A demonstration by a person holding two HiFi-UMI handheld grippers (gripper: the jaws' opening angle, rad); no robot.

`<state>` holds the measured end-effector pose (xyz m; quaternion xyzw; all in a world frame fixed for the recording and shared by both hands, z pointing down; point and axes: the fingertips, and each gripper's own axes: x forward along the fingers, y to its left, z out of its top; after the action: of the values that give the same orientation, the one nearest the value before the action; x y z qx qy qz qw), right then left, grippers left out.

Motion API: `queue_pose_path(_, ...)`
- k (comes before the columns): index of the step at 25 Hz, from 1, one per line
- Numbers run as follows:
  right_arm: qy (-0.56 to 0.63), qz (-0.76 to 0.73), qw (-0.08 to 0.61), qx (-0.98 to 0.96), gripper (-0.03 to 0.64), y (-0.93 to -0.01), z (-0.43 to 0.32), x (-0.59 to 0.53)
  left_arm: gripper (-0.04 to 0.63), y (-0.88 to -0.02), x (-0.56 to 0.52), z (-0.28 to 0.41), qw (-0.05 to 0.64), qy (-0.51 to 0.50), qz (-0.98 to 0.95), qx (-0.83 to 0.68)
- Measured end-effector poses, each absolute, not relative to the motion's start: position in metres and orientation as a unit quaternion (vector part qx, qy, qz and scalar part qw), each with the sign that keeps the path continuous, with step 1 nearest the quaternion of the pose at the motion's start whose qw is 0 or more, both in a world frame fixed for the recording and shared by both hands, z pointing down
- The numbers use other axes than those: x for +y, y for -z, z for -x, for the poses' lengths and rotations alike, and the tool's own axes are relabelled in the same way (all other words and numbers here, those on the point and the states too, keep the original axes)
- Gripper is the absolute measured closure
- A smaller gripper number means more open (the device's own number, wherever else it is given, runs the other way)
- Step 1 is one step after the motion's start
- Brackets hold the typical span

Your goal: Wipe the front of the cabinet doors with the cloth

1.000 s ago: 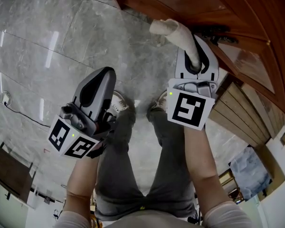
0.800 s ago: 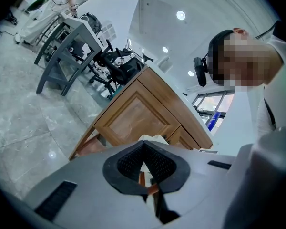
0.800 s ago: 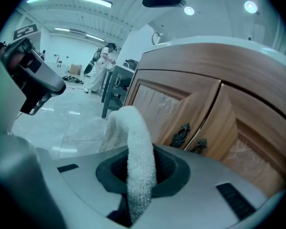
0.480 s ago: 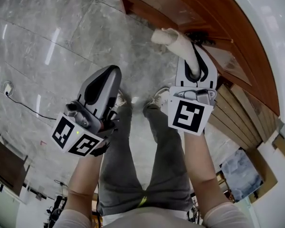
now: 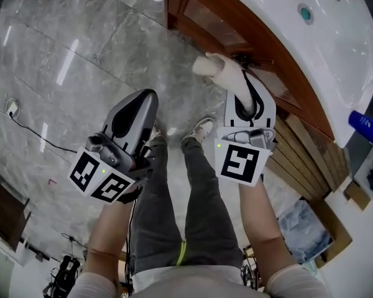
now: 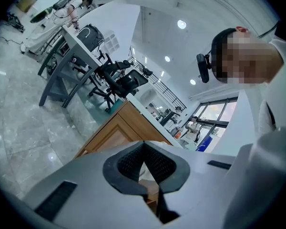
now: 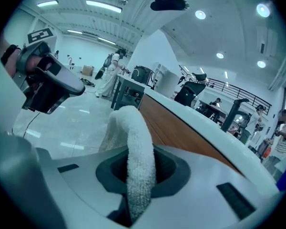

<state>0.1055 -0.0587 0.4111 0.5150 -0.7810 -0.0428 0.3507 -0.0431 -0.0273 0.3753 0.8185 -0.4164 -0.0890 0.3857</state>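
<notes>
1. White terry cloth [image 5: 225,68], rolled into a thick strip, is clamped between the jaws of the right gripper [image 5: 244,84]. Its free end sticks out ahead of the jaw tips.
2. The red-brown wooden cabinet doors [image 5: 219,28] lie ahead and to the right of that gripper, under a curved white countertop [image 5: 298,48]. The cloth's end is near the door front. The right gripper view shows the wood [image 7: 181,128] just beside the cloth [image 7: 137,151], but I cannot tell whether they touch.
3. The left gripper [image 5: 143,101] has its jaws together on nothing. It is held well to the left, over the grey marble floor [image 5: 68,48], away from the doors.
4. No wiped streak shows on the wood, so the share already done cannot be read. As a judgement, pressing the cloth on and sweeping it across the panels is still left.
</notes>
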Motion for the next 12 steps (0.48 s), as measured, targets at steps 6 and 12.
queue_pose_path(6,0.057,-0.512,0.350,-0.782,0.546,-0.357,-0.103,-0.057,0.580,-0.325,-0.026,0.044,0.383,0.098,-0.821,-0.413)
queue_pose_path(12,0.080,-0.510,0.344,-0.784,0.546,-0.300,-0.092,-0.059,0.580,-0.275,-0.031,0.055,0.371,0.114,-0.822,-0.417)
